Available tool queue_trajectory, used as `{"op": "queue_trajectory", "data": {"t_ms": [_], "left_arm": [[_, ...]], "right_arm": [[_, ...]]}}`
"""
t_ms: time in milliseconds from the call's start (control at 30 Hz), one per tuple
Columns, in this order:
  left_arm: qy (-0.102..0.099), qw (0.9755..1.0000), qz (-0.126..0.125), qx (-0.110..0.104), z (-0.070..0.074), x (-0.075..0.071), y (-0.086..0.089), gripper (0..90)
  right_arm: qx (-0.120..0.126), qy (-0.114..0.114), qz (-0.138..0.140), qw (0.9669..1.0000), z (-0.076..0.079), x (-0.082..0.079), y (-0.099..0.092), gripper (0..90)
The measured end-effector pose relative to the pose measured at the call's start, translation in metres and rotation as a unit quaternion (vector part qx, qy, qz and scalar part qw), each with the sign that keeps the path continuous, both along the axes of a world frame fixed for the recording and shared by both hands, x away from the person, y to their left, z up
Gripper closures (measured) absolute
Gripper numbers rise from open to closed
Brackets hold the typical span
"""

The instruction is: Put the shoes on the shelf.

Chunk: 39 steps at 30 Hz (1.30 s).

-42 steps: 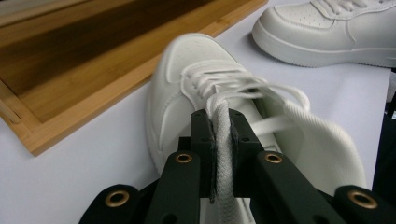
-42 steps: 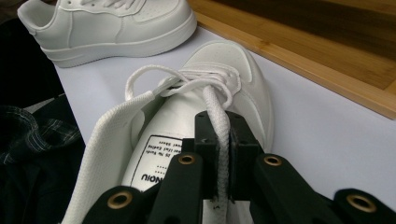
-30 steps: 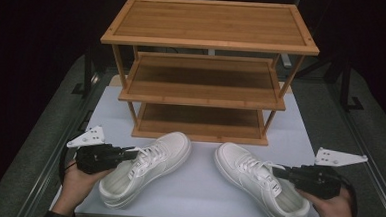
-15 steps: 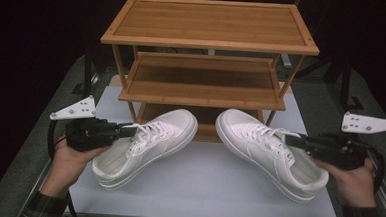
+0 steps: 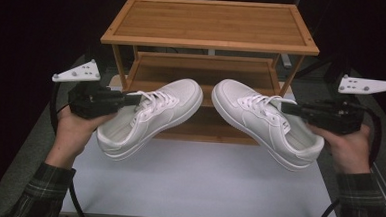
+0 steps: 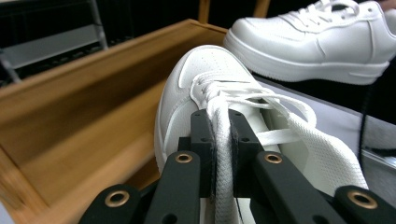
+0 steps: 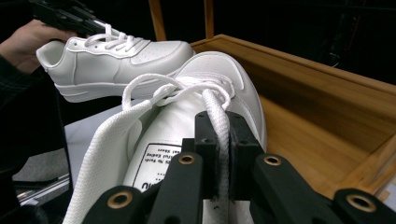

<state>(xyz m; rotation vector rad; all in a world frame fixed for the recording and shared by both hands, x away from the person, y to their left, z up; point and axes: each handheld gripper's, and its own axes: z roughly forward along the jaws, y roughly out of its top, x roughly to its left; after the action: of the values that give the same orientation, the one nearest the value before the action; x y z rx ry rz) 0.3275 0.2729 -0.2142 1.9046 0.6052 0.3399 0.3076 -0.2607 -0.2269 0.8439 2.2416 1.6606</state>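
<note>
Two white sneakers hang in the air in front of a three-tier wooden shoe rack (image 5: 209, 42). The left sneaker (image 5: 150, 116) is held by my left gripper (image 5: 131, 99), which is shut on its tongue and laces (image 6: 223, 135). My right gripper (image 5: 288, 108) is shut on the tongue and laces (image 7: 219, 126) of the right sneaker (image 5: 265, 125). Both toes point toward the rack's middle shelf (image 5: 203, 71). In the left gripper view the right sneaker (image 6: 317, 39) shows at the top right. The left sneaker (image 7: 116, 58) appears at the upper left of the right gripper view.
A white mat (image 5: 202, 179) covers the table in front of the rack. The rack's top shelf (image 5: 210, 22) is bare. Dark surroundings lie on both sides, and a cable (image 5: 76, 202) trails from the left gripper past the sleeve.
Both hands have lifted the sneakers up off the white mat and carried them forward toward the rack. The grips on the tongues stay the same.
</note>
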Motion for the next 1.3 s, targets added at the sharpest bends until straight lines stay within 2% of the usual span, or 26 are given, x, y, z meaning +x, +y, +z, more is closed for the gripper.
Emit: {"op": "queue_trajectory", "data": {"t_ms": [233, 367, 467, 533, 667, 767, 933, 1033, 1133, 1200, 1300], "left_arm": [[-0.003, 0.9994, 0.034, 0.01, 0.007, 0.026, -0.01, 83.9], [-0.001, 0.9983, 0.056, 0.017, 0.003, 0.04, -0.019, 83.9], [0.006, 0.9975, 0.07, 0.008, -0.001, 0.05, -0.022, 83.8], [0.008, 0.9972, 0.075, 0.002, -0.002, 0.055, -0.024, 83.8], [0.008, 0.9961, 0.087, 0.005, -0.002, 0.062, -0.031, 83.8], [0.012, 0.9955, 0.093, 0.01, -0.001, 0.067, -0.035, 83.6], [0.007, 0.9949, 0.097, 0.027, 0.0, 0.068, -0.037, 82.2], [0.005, 0.9951, 0.093, 0.031, 0.0, 0.068, -0.038, 78.8], [-0.003, 0.9957, 0.092, 0.01, 0.001, 0.069, -0.035, 71.8], [-0.014, 0.9951, 0.097, -0.003, 0.004, 0.067, -0.032, 64.6], [-0.023, 0.9947, 0.1, 0.007, 0.005, 0.066, -0.032, 55.5]], "right_arm": [[-0.001, 0.006, -0.027, 0.9996, 0.006, 0.025, 0.013, 85.0], [-0.007, 0.009, -0.05, 0.9987, 0.007, 0.041, 0.021, 84.9], [-0.014, 0.016, -0.063, 0.9978, 0.007, 0.052, 0.027, 84.9], [-0.02, 0.02, -0.07, 0.9971, 0.007, 0.059, 0.031, 84.9], [-0.027, 0.023, -0.083, 0.9959, 0.007, 0.069, 0.04, 84.8], [-0.029, 0.029, -0.089, 0.9952, 0.008, 0.076, 0.045, 84.8], [-0.035, 0.034, -0.092, 0.9945, 0.01, 0.083, 0.052, 84.1], [-0.043, 0.032, -0.092, 0.9943, 0.01, 0.083, 0.052, 82.4], [-0.047, 0.03, -0.09, 0.9944, 0.011, 0.082, 0.053, 78.0], [-0.039, 0.029, -0.086, 0.9951, 0.011, 0.082, 0.053, 72.0], [-0.044, 0.025, -0.09, 0.9946, 0.012, 0.082, 0.054, 62.5]]}}
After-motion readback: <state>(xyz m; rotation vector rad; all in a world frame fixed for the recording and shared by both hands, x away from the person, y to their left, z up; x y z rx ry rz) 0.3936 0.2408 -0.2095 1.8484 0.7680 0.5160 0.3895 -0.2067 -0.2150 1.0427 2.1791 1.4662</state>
